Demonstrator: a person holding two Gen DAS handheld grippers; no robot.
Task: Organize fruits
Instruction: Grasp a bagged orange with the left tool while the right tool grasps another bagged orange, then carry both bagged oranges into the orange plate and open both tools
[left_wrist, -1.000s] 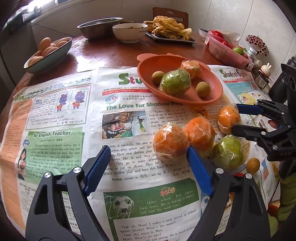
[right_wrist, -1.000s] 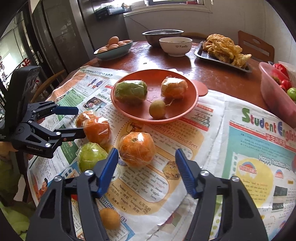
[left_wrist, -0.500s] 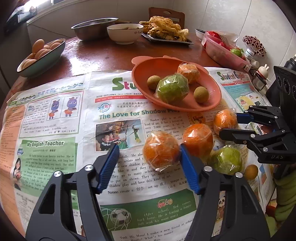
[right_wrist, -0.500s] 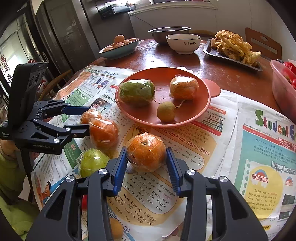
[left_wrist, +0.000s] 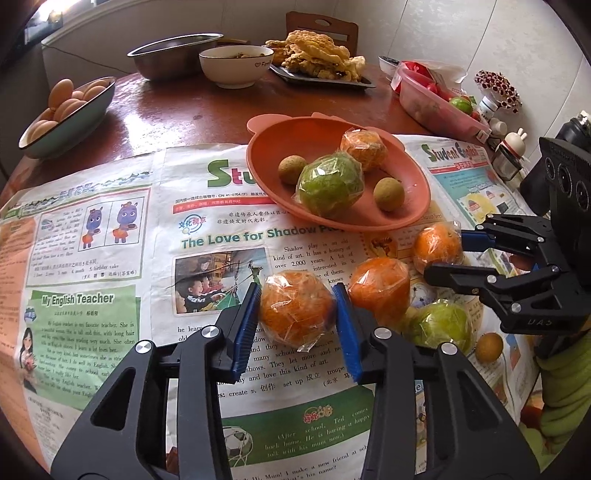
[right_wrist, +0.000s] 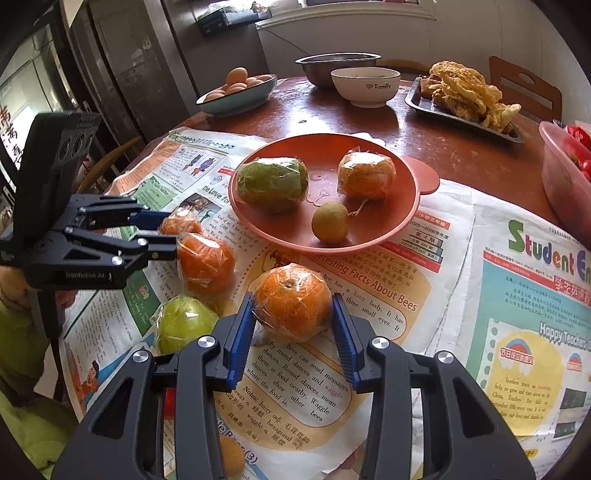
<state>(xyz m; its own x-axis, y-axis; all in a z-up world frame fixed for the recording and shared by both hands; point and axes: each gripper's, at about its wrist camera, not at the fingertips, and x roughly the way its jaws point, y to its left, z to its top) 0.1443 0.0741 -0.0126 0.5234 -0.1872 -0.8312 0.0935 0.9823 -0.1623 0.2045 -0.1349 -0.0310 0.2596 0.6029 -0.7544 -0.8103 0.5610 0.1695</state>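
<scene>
Already the left tool (left_wrist: 297, 295) is clenched on the leftmost wrapped orange (left_wrist: 295, 319). Its jaws have just been closing, and both blue pads now press the film on either side of the fruit. The right tool (right_wrist: 292, 299) is likewise clamped on the rightmost wrapped orange (right_wrist: 291, 312), its jaws having closed in as well. Both oranges sit on the newspaper (left_wrist: 110, 258) spread over the bench (left_wrist: 177, 110), just in front of the terracotta plate (left_wrist: 266, 184). Between them lie a third wrapped orange (left_wrist: 380, 291) and a wrapped green citrus (left_wrist: 441, 326), close together, with a small brown fruit (left_wrist: 488, 347) beside the green one.

These oranges look light and fairly firm, but the cling film is loose and crinkled, so it will probably slide under the pads and bunch. A hold across the widest part, as both tools have now, seems the safest; higher up, the round shape could squirt out. Squeezing hard may bruise the fruit or split the wrap. The plate already holds a green citrus, an orange and two small brown fruits, so the free room on it is limited.
</scene>
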